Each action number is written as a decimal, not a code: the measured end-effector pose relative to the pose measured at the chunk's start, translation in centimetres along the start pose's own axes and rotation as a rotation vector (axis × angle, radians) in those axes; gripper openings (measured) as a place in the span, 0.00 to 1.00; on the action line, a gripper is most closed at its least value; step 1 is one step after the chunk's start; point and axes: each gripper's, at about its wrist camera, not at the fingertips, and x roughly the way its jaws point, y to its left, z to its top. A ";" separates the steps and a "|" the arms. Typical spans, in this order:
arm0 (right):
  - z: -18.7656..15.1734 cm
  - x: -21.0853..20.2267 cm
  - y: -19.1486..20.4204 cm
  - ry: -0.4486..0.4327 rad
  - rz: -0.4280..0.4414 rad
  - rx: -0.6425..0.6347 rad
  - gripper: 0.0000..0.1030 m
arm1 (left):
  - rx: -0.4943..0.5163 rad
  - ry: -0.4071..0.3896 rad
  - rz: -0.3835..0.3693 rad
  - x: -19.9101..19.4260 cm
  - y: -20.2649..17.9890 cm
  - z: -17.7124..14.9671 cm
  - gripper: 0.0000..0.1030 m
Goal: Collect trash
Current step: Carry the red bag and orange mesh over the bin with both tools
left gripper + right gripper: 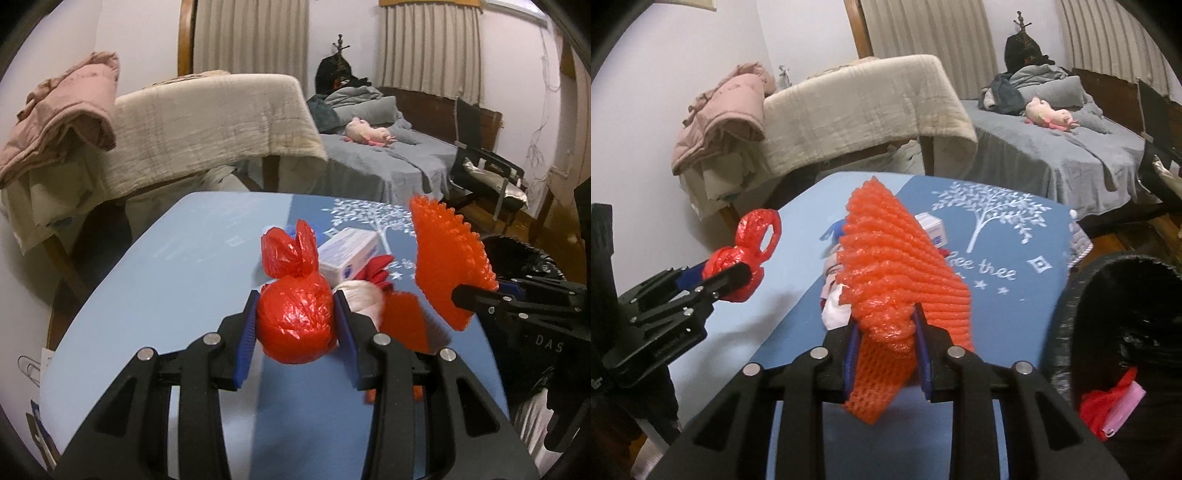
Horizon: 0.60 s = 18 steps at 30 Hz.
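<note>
My left gripper (295, 317) is shut on a knotted red plastic bag (295, 321), lifted above the blue table (166, 288); the right wrist view shows the same bag (746, 266) in the left gripper (738, 275) at the left. My right gripper (886, 350) is shut on an orange foam fruit net (905, 266), held above the table; in the left wrist view the net (447, 258) fans out from the right gripper (461, 293). More trash lies on the table: a small white box (347, 254), a white wad (364, 299) and red scraps (376, 267).
A black trash bag (1126, 325) stands open at the table's right edge, with red and pink waste inside. Behind the table are a chair draped with a beige blanket (210, 122) and pink cloth, and a grey bed (388, 162). The blue table has a white tree print.
</note>
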 end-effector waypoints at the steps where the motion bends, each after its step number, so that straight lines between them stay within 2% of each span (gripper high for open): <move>1: 0.1 -0.4 -0.3 -0.005 -0.002 0.003 0.26 | 0.005 -0.003 -0.012 0.0 -0.6 0.2 0.37; 9: 0.9 -3.7 -2.8 -0.056 -0.029 0.028 0.26 | 0.055 -0.025 -0.086 0.1 -4.8 1.4 0.37; 18: 0.9 -6.8 -6.8 -0.092 -0.120 0.070 0.26 | 0.099 -0.037 -0.173 0.6 -9.5 2.2 0.37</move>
